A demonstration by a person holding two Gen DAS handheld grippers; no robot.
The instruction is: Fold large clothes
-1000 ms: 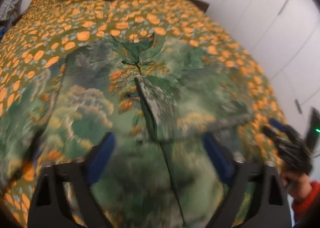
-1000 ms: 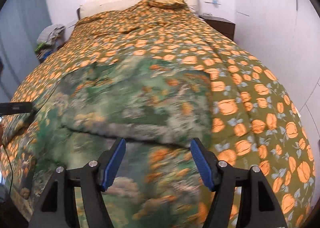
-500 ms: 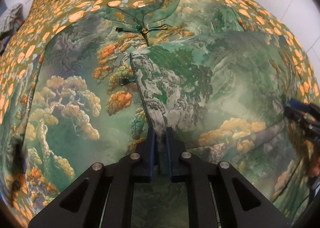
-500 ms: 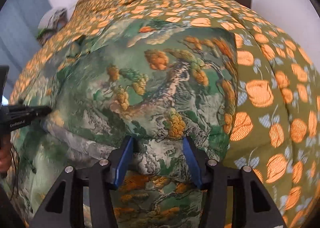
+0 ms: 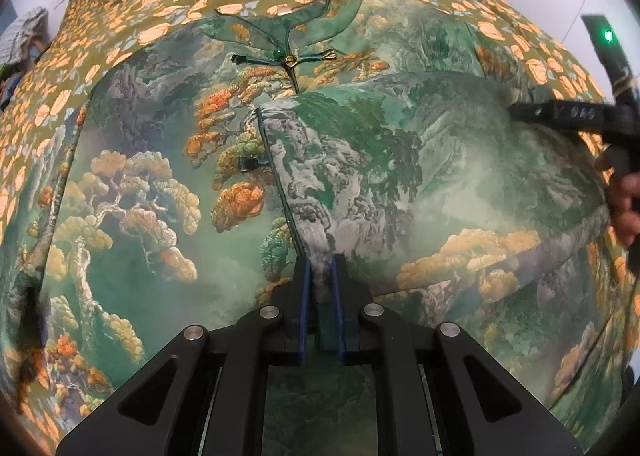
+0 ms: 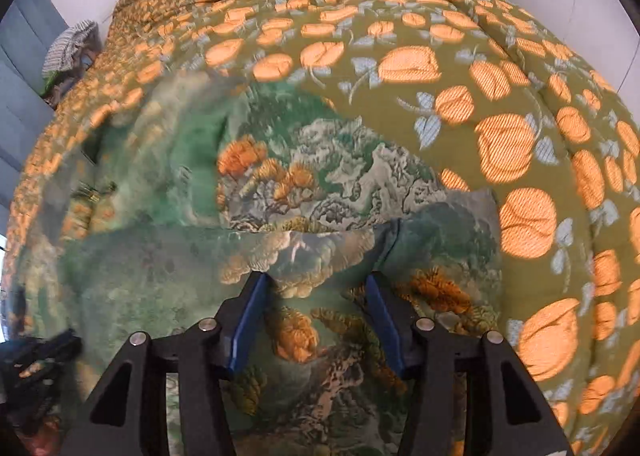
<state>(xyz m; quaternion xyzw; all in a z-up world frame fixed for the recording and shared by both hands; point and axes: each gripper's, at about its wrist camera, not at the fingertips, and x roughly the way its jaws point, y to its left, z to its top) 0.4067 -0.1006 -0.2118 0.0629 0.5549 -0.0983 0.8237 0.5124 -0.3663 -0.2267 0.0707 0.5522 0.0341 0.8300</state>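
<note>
The garment (image 5: pixel 168 215), a green landscape-print robe with a knotted front clasp (image 5: pixel 290 60), lies spread front-up on the bed (image 6: pixel 460 67), over the orange-flowered quilt. One side panel is already folded across the front; its edge runs down the middle from just below the clasp toward me.

Left gripper (image 5: pixel 320 276): jaws nearly closed, pinching the near end of that folded edge. Cloth shows bunched between the blue pads. I judge this grip is placed on the edge so the panel can be carried as one layer without dragging the body of the robe underneath.

Right gripper (image 6: pixel 316 296): jaws about half open, pointing steeply down at the right side of the robe. A ridge of fabric lies between the pads, but I see gaps at both sides and no pinch, so I count it as not yet gripped. The left part of this view is smeared, so detail there is unreliable. In the left view the right gripper's body appears at the far right edge, with the hand (image 5: pixel 624 207) behind it.

Reading: two-handed hold being set up along the same fold, left anchored, right still to take hold. Taking both ends should keep the fold line straight.

Risk: the fabric looks slick; a shallow right-hand bite could slip and skew the fold.
</note>
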